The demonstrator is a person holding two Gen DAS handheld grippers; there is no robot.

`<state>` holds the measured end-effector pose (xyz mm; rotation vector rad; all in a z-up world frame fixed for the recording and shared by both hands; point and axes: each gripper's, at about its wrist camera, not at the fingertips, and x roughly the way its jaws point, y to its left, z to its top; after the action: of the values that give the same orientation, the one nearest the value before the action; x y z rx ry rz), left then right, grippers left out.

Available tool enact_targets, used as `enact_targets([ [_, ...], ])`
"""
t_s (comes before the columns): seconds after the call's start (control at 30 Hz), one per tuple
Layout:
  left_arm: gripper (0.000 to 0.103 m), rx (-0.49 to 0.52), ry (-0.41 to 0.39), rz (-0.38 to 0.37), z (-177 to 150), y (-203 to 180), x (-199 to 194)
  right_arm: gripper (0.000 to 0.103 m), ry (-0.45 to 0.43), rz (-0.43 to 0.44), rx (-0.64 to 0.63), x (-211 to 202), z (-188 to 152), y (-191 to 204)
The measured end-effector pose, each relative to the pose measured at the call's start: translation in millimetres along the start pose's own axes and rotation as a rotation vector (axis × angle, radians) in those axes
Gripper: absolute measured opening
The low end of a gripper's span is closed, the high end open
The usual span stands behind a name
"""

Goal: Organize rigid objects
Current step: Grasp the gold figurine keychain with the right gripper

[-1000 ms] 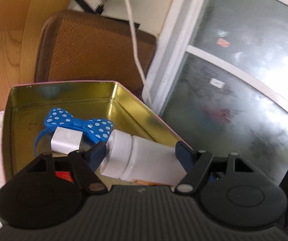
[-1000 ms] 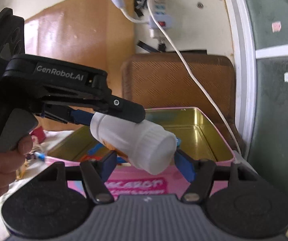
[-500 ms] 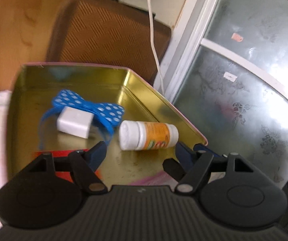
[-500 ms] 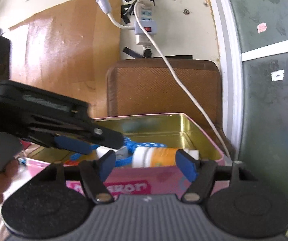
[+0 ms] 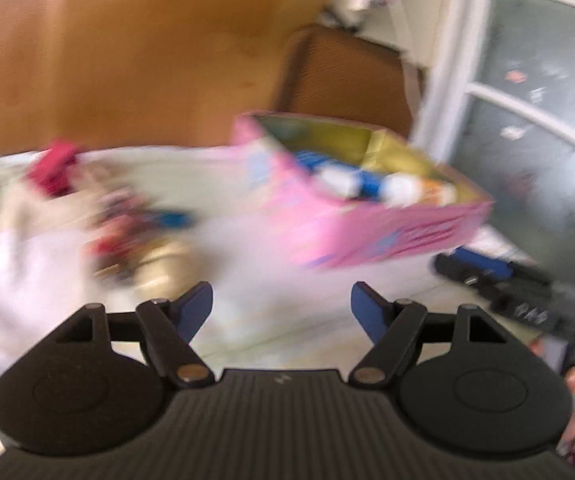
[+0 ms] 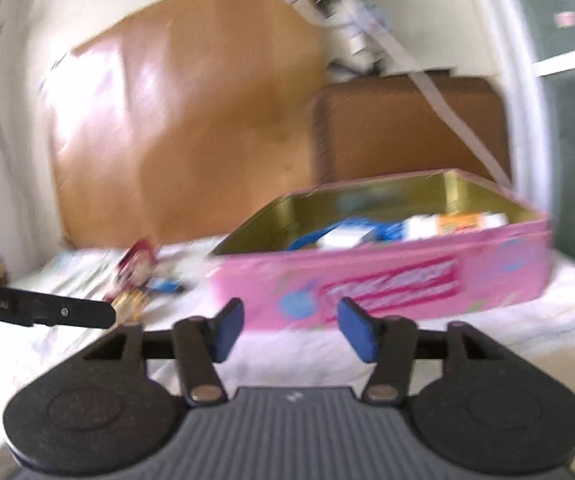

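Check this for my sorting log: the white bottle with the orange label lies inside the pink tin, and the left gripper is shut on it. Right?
Not quite. The white bottle does lie inside the pink tin, but the left gripper is open and empty, away from the tin. The left wrist view shows only cloth between its fingers.

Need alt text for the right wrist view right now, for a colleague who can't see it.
Blurred by motion: the right gripper, jaws apart and just closing with nothing between them, faces an open pink tin holding a white bottle and blue items. The left gripper reaches in at left, near small loose items.
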<state>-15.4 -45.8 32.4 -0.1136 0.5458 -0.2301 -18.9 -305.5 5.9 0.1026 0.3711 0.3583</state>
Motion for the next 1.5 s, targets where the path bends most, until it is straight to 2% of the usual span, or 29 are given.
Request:
enact_targets([
  [0.07,0.078,-0.008,0.003,0.089,-9.6,28.5,-8.2,0.041,0.047,0.045,-0.041,8.8,-3.3,23.5],
  [0.2,0.078,-0.026,0.068,0.312,-19.3,88.7,-7.5,0.039,0.121,0.148,-0.12,32.0,-6.8,74.2],
  [0.27,0.081,0.0,0.06,0.421,-28.2,114.6,-6.8,0.039,0.136,0.181,-0.161,45.7,-4.7,98.2],
  [0.33,0.082,-0.115,0.018,0.344,-28.4,139.0,-17.3,0.04,0.15,0.205,-0.179,61.7,-1.9,118.1],
  [0.4,0.082,-0.168,-0.011,0.332,-28.2,147.5,-21.5,0.042,0.183,0.227,-0.168,83.9,2.2,134.2],
  [0.43,0.081,-0.168,-0.013,0.335,-27.9,147.4,-21.3,0.045,0.198,0.233,-0.161,94.3,3.8,139.5],
  [0.53,0.081,-0.149,-0.003,0.35,-25.0,145.4,-17.9,0.062,0.259,0.211,-0.184,130.8,6.2,158.1],
  [0.6,0.081,-0.143,0.001,0.353,-24.5,144.9,-16.5,0.062,0.323,0.155,-0.202,154.1,2.9,166.1],
  [0.7,0.081,-0.128,0.007,0.364,-28.2,140.3,-17.4,0.056,0.332,0.149,-0.17,161.2,2.0,165.4],
  [0.73,0.081,-0.123,0.009,0.369,-29.9,138.9,-18.7,0.048,0.324,0.141,-0.164,158.5,1.0,163.8],
  [0.8,0.082,-0.113,0.014,0.371,-30.4,140.4,-20.0,0.044,0.321,0.146,-0.149,152.8,-0.8,160.1],
  [1.0,0.082,-0.089,0.026,0.395,-30.9,135.3,-18.4,0.044,0.314,0.172,-0.139,112.2,-10.0,146.8],
  [1.13,0.082,-0.078,0.033,0.398,-30.7,135.3,-17.8,0.044,0.286,0.18,-0.196,70.1,-22.2,134.8],
  [1.27,0.083,-0.067,0.04,0.41,-30.9,132.1,-17.2,0.044,0.279,0.129,-0.207,27.8,-32.2,108.8],
  [1.5,0.084,-0.049,0.048,0.439,-31.4,127.2,-17.0,0.044,0.22,-0.089,-0.138,-39.7,-50.1,31.4],
])
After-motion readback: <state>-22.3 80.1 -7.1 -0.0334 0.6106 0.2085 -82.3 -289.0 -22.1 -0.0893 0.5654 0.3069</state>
